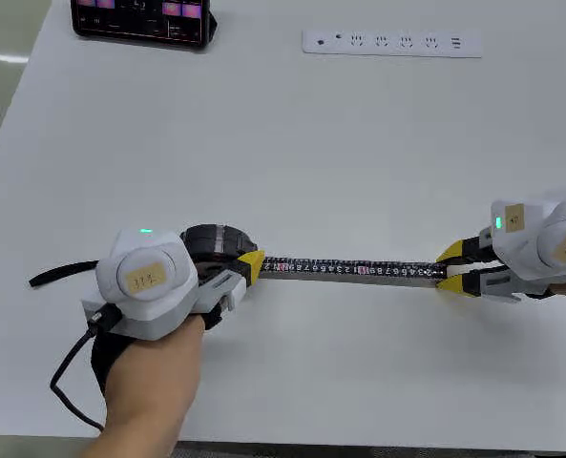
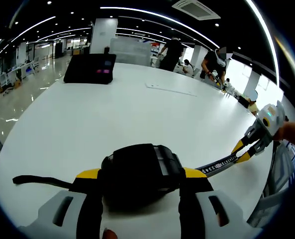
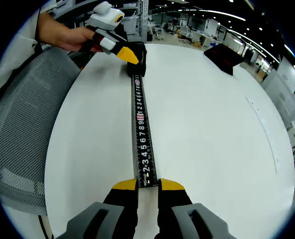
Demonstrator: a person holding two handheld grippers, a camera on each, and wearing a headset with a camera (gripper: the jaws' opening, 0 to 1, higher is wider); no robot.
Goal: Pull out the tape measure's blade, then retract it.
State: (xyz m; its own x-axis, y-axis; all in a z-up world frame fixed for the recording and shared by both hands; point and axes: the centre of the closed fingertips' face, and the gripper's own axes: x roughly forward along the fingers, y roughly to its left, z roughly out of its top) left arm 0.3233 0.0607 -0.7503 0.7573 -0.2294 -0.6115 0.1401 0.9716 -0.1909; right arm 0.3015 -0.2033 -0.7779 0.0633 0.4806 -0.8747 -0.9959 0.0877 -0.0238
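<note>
The tape measure (image 1: pixel 218 244) lies on the white table (image 1: pixel 359 153), a squat, rounded black case with a ribbed, rubbery-looking top. My left gripper (image 2: pixel 141 174) is clamped around it, one yellow-tipped jaw on each flank. From the case's mouth the blade (image 3: pixel 141 124) runs out straight and flat along the tabletop, a thin dark metal ribbon printed with pale numerals and a few red marks. At the end far from the case, my right gripper (image 3: pixel 147 185) pinches the blade's tip between jaws drawn nearly together.

I judge the pull-out to be about done, with the retraction due next. To do it well, I would walk the right gripper back towards the case along the blade's own line, low over the table, so the ribbon neither twists nor buckles. I would not simply let go (a sprung blade whips and slaps the case mouth). The left grip has to hold the case square, because its rounded sides could roll between the pads.

On the side of the case away from the blade, a flat black strap (image 1: pixel 61 274) trails across the table. Well beyond the case, on the far part of the table, lie a long white power strip (image 1: pixel 390 42) and a dark tablet (image 1: pixel 141 19) with a lit screen. The tabletop looks smooth and matte.
</note>
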